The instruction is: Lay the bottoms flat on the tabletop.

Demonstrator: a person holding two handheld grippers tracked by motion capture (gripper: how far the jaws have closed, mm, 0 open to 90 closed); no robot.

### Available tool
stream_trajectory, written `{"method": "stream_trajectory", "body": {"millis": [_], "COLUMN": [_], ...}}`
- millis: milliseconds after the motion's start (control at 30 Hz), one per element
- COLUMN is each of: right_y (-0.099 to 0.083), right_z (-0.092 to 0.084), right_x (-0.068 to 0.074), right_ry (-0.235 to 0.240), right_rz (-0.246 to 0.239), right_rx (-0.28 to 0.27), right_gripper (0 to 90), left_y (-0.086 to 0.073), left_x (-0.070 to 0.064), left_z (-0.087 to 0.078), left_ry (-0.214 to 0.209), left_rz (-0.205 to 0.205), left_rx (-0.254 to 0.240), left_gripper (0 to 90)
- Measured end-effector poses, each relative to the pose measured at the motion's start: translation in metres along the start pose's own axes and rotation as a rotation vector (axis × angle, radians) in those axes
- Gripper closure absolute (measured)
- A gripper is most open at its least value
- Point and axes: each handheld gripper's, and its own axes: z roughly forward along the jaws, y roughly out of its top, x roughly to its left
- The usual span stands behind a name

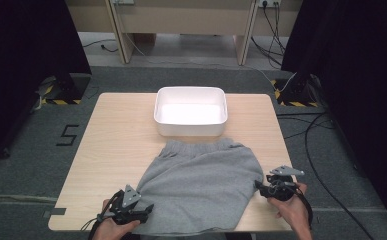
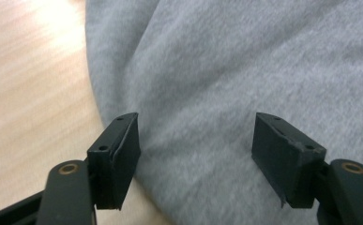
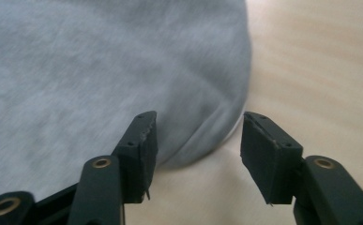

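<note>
White bin (image 1: 190, 123) holds nothing; grey shorts (image 1: 201, 187) lie just beside it

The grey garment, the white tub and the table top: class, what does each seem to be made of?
Grey garment: soft knit fleece, probably cotton jersey; matte, fuzzy surface with soft folds.
White tub: likely moulded plastic; smooth, faintly glossy, rounded corners.
Table top: pale wood or wood-look laminate; fine grain lines, satin sheen.

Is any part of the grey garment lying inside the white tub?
No: in the high view the white tub holds nothing, and the grey garment lies flat on the table in front of it.
</note>
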Motion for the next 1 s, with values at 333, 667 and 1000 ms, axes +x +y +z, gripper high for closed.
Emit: {"method": "stream_trajectory", "body": {"millis": [333,667,1000], "right_y": [-0.016,0.017,0.112], "right_z": [0.005,0.005,0.017], "right_x": [0.043,0.053,0.127], "right_ry": [0.104,0.094,0.115], "right_rz": [0.046,-0.131,-0.440], "right_rx": [-0.017,-0.074,-0.033], "right_gripper": [45.0,83.1,80.8], "left_y": [-0.002,-0.002,-0.003], "left_x": [-0.001,0.000,0.000], "left_z": [0.002,0.003,0.003], "left_ry": [-0.001,-0.006,-0.008], "left_rz": [-0.022,-0.022,-0.021], "left_rx": [-0.016,-0.023,-0.031], "left_gripper": [30.5,31.0,31.2]}}
